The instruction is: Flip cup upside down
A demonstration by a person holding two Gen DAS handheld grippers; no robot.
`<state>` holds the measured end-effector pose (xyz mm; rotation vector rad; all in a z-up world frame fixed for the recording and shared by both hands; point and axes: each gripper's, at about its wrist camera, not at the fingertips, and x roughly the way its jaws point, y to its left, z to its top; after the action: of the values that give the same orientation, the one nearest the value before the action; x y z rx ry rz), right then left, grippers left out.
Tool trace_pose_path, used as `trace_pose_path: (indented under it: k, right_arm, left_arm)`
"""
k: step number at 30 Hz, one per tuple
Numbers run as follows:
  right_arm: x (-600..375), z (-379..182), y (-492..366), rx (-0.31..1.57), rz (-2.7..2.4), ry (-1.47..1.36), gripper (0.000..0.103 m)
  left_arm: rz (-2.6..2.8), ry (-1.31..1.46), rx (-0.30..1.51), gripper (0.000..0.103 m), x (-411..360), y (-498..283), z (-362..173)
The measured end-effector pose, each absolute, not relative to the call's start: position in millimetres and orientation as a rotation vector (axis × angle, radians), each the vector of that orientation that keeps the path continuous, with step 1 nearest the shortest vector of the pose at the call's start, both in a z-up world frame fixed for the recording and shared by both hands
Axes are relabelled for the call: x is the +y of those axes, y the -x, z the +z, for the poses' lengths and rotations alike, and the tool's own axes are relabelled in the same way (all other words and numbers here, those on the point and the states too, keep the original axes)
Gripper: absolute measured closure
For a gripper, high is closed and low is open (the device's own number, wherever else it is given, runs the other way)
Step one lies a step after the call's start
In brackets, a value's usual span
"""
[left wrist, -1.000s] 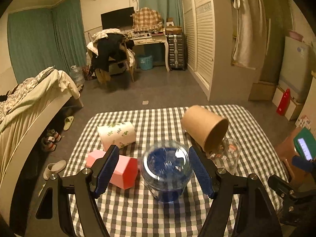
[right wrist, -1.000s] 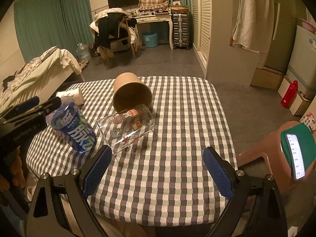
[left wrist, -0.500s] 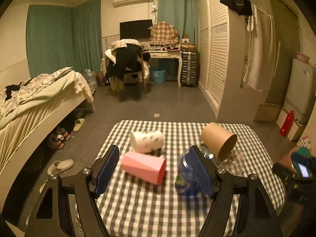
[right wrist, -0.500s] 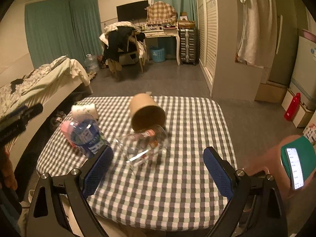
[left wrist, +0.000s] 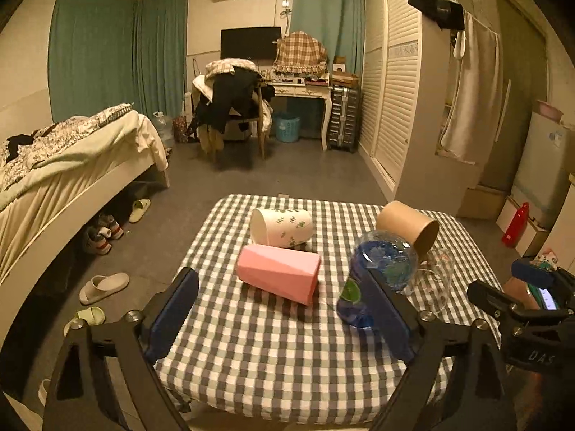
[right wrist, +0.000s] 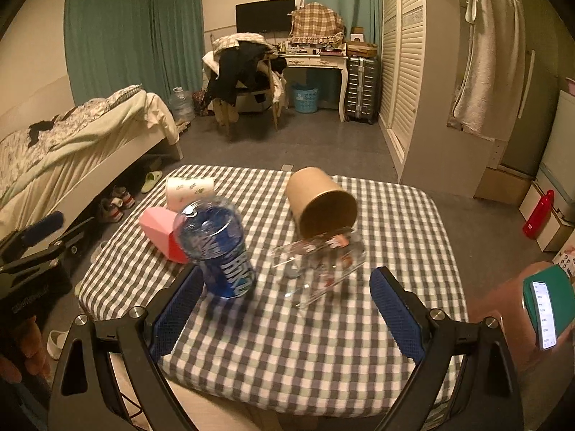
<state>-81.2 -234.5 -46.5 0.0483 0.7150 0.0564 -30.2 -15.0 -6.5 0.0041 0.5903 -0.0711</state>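
A blue clear plastic cup (left wrist: pixel 377 280) stands upside down on the checked table (left wrist: pixel 273 344); it also shows in the right wrist view (right wrist: pixel 219 248). My left gripper (left wrist: pixel 284 316) is open and empty, held back over the table's near edge, its right finger in front of the blue cup. My right gripper (right wrist: pixel 287 312) is open and empty over the near edge, the blue cup just beyond its left finger. A pink cup (left wrist: pixel 280 273), a white leaf-print cup (left wrist: pixel 284 226), a brown paper cup (right wrist: pixel 320 201) and a clear glass mug (right wrist: pixel 320 262) lie on their sides.
A bed (left wrist: pixel 64 165) stands to the left with slippers and shoes (left wrist: pixel 104 283) on the floor. A stool with a phone (right wrist: pixel 542 309) is at the right of the table. A wardrobe (left wrist: pixel 402 107) and a desk with a chair (left wrist: pixel 251 107) stand farther back.
The left gripper let go of the blue cup and pulled back and up, leaving it standing upside down. The right gripper also drew back from the table.
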Motion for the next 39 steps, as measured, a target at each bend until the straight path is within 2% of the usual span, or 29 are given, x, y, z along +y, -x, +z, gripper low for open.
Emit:
trace_pose_path:
  k: [4, 8, 39]
  right_arm:
    - [-225, -49, 79, 0.722, 0.052, -0.038, 0.009]
    - [-222, -48, 80, 0.704, 0.042, -0.033, 0.0]
    - [-224, -53, 72, 0.71, -0.007, -0.026, 0.0]
  left_arm:
    - [-0.051, 0.002, 0.601, 0.003, -7, 27, -9]
    - [-0.041, 0.019, 0.618, 0.003, -2, 26, -14]
    - [-0.039, 0.047, 0.633, 0.003, 5, 22, -14]
